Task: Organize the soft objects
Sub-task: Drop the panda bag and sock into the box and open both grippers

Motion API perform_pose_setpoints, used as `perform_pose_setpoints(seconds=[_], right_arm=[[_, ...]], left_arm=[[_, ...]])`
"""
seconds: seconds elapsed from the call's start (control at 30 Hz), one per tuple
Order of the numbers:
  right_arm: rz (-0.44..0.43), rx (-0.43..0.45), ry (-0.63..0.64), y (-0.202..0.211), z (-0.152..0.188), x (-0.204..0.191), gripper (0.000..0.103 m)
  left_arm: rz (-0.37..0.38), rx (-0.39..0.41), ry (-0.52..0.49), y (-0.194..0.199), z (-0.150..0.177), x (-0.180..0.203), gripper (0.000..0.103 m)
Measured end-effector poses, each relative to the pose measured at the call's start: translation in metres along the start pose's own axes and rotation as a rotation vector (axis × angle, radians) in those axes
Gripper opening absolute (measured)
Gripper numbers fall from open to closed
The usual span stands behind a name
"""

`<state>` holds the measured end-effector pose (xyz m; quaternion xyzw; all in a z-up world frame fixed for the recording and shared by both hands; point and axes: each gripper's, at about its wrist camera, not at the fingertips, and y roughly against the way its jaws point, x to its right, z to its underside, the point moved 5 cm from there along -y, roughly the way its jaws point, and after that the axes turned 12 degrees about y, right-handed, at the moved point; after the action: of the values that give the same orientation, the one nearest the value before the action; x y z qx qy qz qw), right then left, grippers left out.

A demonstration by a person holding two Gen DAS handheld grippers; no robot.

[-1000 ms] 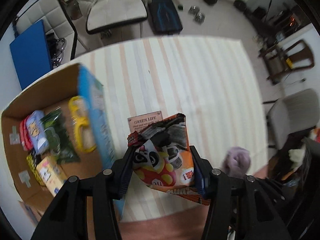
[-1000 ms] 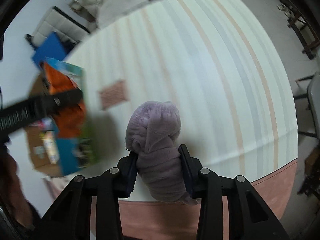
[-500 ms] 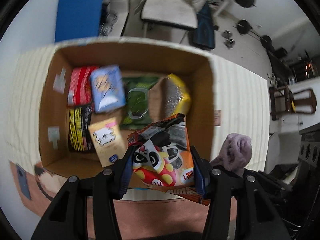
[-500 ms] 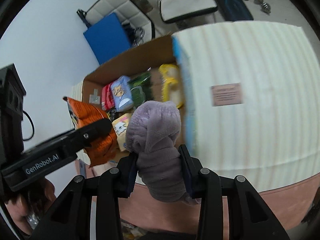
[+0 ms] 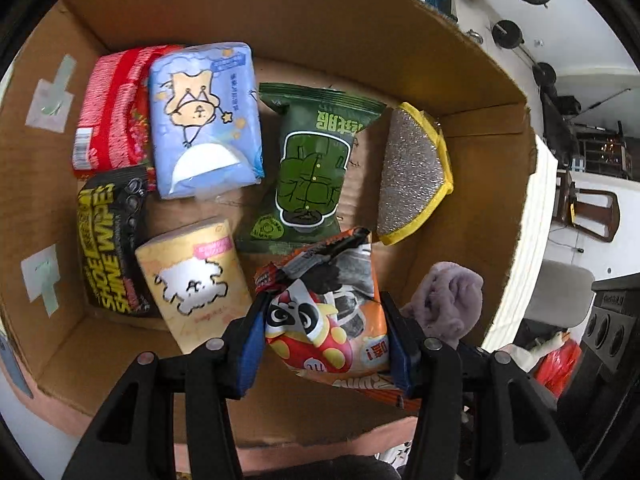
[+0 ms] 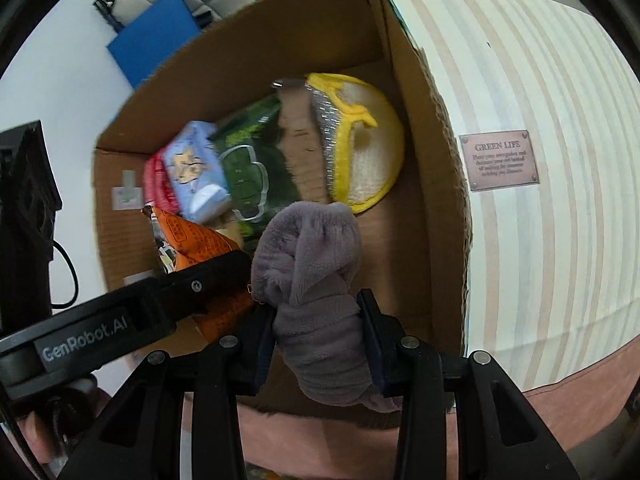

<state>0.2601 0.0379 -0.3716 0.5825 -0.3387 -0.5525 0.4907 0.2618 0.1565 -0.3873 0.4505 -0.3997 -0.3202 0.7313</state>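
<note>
My left gripper (image 5: 326, 336) is shut on an orange panda snack bag (image 5: 332, 312) and holds it over the near part of the open cardboard box (image 5: 492, 184). My right gripper (image 6: 318, 336) is shut on a rolled purple fleece cloth (image 6: 312, 264) and holds it over the box's near right corner (image 6: 432, 200). The cloth also shows in the left wrist view (image 5: 448, 300), right of the snack bag. The snack bag and left gripper arm show in the right wrist view (image 6: 200, 248), just left of the cloth.
Inside the box lie a green snack bag (image 5: 316, 168), a yellow-edged scrubber pad (image 5: 412, 172), a blue tissue pack (image 5: 204, 120), a red pack (image 5: 112, 108), a black wipes pack (image 5: 108, 236) and a yellow tissue pack (image 5: 196, 280). A striped tablecloth (image 6: 560, 160) with a brown plaque (image 6: 498, 160) lies right of the box.
Both grippers have swung left from over the striped table to over the open box and come down closer to it. Each still holds its item.
</note>
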Motion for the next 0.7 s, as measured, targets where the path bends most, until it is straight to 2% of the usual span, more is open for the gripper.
perform_pose_setpoints(seconds=[0.07, 0.13, 0.17, 0.27, 0.3, 0.37, 0.4, 0.47, 0.5, 0.53, 0.63, 0.7], right_arm=[[0.034, -0.009, 0.0, -0.005, -0.002, 0.002, 0.046], [0.068, -0.021, 0.007, -0.012, -0.003, 0.002, 0.06], [0.087, -0.021, 0.016, -0.011, -0.003, 0.002, 0.073], [0.111, -0.016, 0.037, -0.009, -0.004, -0.004, 0.079], [0.124, -0.017, 0.045, -0.008, -0.004, -0.005, 0.081], [0.139, -0.008, 0.053, -0.003, -0.003, -0.008, 0.085], [0.149, -0.009, 0.059, -0.001, -0.003, -0.01, 0.092], [0.162, 0.002, 0.065, 0.003, -0.003, -0.011, 0.093], [0.169, 0.004, 0.067, 0.005, -0.003, -0.012, 0.093], [0.171, 0.002, 0.069, 0.008, -0.003, -0.013, 0.093], [0.187, 0.006, 0.079, 0.014, -0.002, -0.015, 0.094], [0.203, 0.01, 0.092, 0.019, 0.0, -0.016, 0.101]], left_arm=[[-0.011, -0.031, -0.016, -0.006, 0.001, 0.002, 0.052], [-0.036, -0.044, -0.041, -0.009, 0.002, 0.004, 0.053], [-0.062, -0.037, -0.06, -0.009, 0.004, 0.006, 0.053], [-0.102, -0.007, -0.091, -0.003, 0.007, 0.009, 0.059], [-0.107, 0.0, -0.093, 0.0, 0.007, 0.009, 0.065], [-0.108, 0.02, -0.098, 0.007, 0.009, 0.011, 0.067], [-0.113, 0.029, -0.103, 0.011, 0.01, 0.011, 0.067], [-0.126, 0.056, -0.121, 0.022, 0.012, 0.011, 0.071], [-0.134, 0.067, -0.13, 0.03, 0.012, 0.005, 0.081], [-0.14, 0.084, -0.134, 0.035, 0.013, 0.005, 0.087], [-0.164, 0.137, -0.133, 0.051, 0.016, 0.0, 0.089], [-0.201, 0.206, -0.136, 0.065, 0.02, -0.007, 0.092]])
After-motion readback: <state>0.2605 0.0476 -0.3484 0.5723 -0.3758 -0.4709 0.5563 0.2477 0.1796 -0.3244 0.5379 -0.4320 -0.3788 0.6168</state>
